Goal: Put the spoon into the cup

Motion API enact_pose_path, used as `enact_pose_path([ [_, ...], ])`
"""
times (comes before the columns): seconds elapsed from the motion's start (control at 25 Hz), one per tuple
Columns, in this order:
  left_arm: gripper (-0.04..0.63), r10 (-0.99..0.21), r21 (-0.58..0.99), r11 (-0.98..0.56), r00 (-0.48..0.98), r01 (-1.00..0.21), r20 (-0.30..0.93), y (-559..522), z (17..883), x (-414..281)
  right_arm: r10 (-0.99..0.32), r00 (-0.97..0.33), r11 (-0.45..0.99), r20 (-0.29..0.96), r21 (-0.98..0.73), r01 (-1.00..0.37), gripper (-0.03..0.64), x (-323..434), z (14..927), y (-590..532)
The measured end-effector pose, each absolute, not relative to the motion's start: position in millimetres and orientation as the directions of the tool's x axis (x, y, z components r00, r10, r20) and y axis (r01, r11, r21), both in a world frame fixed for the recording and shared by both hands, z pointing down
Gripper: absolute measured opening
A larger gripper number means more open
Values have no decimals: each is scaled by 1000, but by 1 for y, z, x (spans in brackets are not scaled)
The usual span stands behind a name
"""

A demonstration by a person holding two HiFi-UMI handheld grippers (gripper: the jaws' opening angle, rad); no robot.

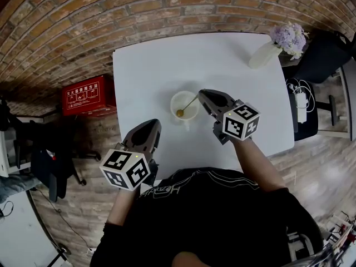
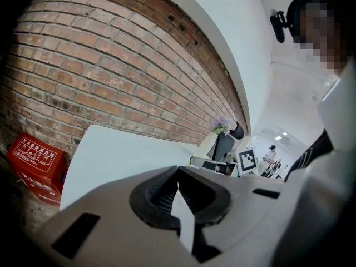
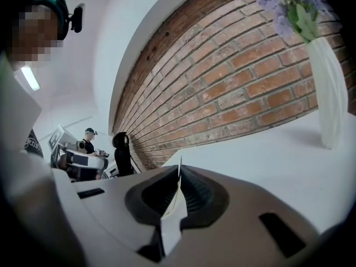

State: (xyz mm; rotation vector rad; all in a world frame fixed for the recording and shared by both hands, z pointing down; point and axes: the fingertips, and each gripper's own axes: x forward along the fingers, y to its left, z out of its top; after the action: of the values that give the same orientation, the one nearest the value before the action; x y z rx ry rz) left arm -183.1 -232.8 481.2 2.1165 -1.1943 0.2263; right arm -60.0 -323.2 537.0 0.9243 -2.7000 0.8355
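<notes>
The spoon (image 1: 188, 105) is thin and gold-coloured. Its bowl lies low inside the cup (image 1: 173, 103) and its handle slants up over the rim to the tips of the right gripper (image 1: 203, 94). That gripper's jaws are clenched, and a thin yellowish sliver sits in the seam between them, so they look to be gripping the end of the handle.

By its look the spoon is light, stiff metal. It is probably slick, and narrow enough to twist in a pinch. The far end of the handle is the place to hold it, which keeps the jaws clear of the rim. The cup is small, white and probably light, so a nudge from the handle could shift or tip it.

The left gripper (image 1: 153, 124) hangs at the near edge of the surface (image 1: 222, 60) with its jaws closed on nothing. A white vase (image 1: 264, 54) of pale purple flowers (image 1: 289, 36) stands at the far right corner.

A red box (image 1: 83, 95) on the floor beside the brick wall (image 1: 111, 15) carries white Chinese print, too small to read with certainty. Each gripper cube bears black-and-white square markers. The print on the person's dark shirt cannot be made out.
</notes>
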Motion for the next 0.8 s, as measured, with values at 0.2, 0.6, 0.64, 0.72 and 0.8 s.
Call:
enact_pose_path([
  [0.2, 5, -687, 481, -341, 564, -807, 458, -232, 482, -183, -526, -790, 616, 315, -500, -609, 2, -56, 543, -327],
  [0.6, 5, -701, 476, -324, 545, -818, 459, -231, 483, -189, -590, -757, 555, 283, -539, -634, 104, -42, 537, -333],
  [0.64, 5, -702, 475, -323, 544, -818, 459, -230, 482, -189, -601, -754, 542, 265, -558, -629, 104, -38, 531, -333],
  [0.72, 5, -705, 473, -326, 544, -819, 455, -229, 480, -188, -630, -748, 520, 211, -600, -608, 106, -29, 515, -333],
  [0.8, 5, -708, 470, -332, 545, -818, 449, -227, 476, -185, -650, -743, 526, 161, -610, -593, 106, -20, 495, -329],
])
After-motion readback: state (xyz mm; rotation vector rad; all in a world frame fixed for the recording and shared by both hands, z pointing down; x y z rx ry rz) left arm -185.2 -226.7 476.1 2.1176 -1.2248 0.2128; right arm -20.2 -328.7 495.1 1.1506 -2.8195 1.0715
